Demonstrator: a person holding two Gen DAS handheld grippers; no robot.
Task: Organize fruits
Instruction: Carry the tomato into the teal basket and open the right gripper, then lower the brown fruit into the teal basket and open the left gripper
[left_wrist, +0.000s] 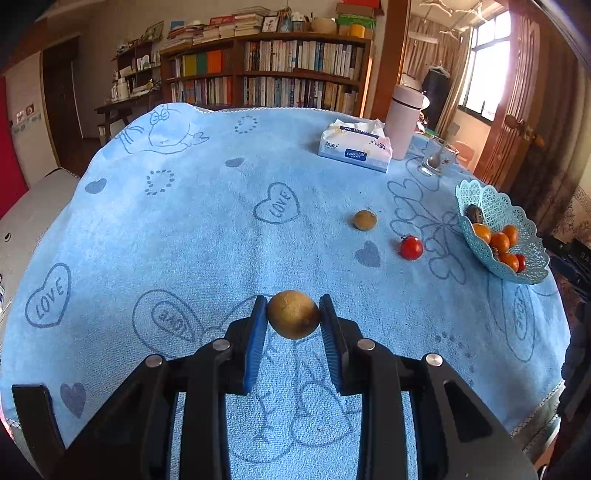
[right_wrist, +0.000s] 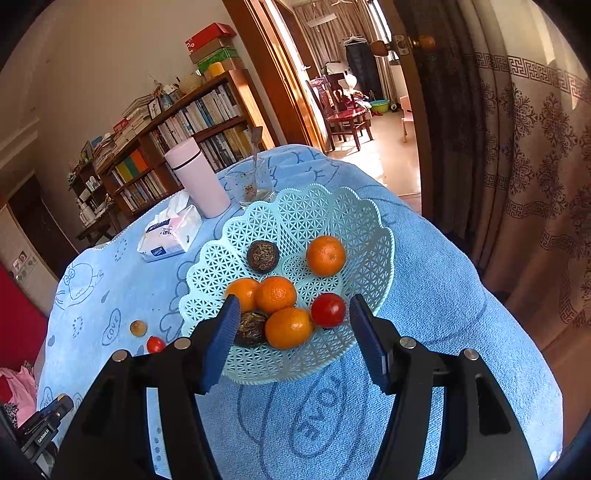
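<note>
Left gripper (left_wrist: 293, 314) clamped on brown fruit (left_wrist: 293, 314); right gripper (right_wrist: 291, 325) apart, empty. Next: carry to basket (left_wrist: 532, 236) at 2 o'clock.

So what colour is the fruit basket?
Light turquoise lattice basket, clearest in the right wrist view.

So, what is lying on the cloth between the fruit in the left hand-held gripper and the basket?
In the left wrist view, a brown fruit and a red tomato lie between the held fruit and the basket.
</note>
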